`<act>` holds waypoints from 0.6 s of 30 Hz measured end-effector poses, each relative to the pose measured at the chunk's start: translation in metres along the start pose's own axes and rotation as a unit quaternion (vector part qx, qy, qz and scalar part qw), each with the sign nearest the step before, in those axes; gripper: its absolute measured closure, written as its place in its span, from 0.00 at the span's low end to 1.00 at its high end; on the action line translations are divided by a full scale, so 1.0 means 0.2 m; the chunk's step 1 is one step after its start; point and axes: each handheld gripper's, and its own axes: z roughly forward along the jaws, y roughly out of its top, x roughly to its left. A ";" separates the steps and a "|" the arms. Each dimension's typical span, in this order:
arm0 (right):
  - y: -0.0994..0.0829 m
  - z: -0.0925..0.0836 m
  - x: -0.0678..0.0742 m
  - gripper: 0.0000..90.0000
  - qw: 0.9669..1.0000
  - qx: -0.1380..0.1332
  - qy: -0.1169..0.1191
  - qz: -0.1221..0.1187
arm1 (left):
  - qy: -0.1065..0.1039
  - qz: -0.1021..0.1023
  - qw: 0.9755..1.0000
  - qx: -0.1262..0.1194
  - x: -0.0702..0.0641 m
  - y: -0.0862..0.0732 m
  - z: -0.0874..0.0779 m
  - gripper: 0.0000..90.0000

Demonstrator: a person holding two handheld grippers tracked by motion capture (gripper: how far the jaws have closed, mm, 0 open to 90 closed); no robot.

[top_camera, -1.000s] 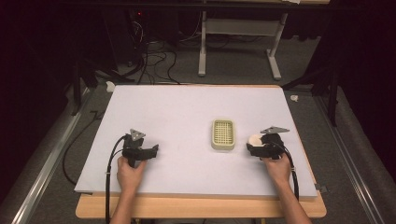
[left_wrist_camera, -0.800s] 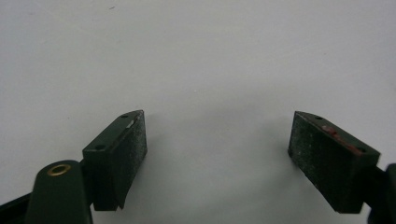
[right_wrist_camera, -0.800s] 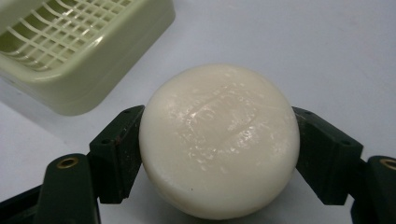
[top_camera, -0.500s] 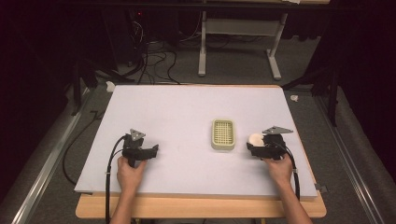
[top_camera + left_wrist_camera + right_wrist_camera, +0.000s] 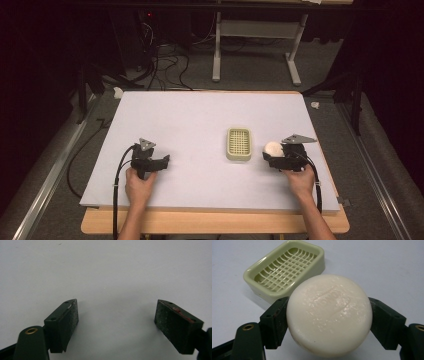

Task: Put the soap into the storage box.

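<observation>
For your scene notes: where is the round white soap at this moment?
The soap sits clamped between the right gripper's jaws, just right of the green soap dish in the high view.

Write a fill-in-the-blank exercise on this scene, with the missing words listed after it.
1. The right tool is shut on a round white bar of ____.
2. The pale green soap dish with its grid floor holds ____.
3. The left tool has its jaws ____, with nothing between them.
4. In the high view the soap dish sits nearer the ____ tool.

Missing words: soap; nothing; open; right
</observation>
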 end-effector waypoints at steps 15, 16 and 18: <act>0.04 -0.02 0.06 0.27 1.000 -0.007 0.015 -0.016 | 0.001 0.001 1.000 0.000 0.00 0.00 0.00 0.22; 0.04 -0.02 0.07 0.27 1.000 -0.007 0.018 -0.015 | 0.001 0.001 1.000 0.000 0.00 0.00 0.00 0.22; 0.05 -0.03 0.07 0.27 1.000 -0.008 0.023 -0.015 | 0.001 0.001 1.000 0.000 0.00 0.00 0.00 0.22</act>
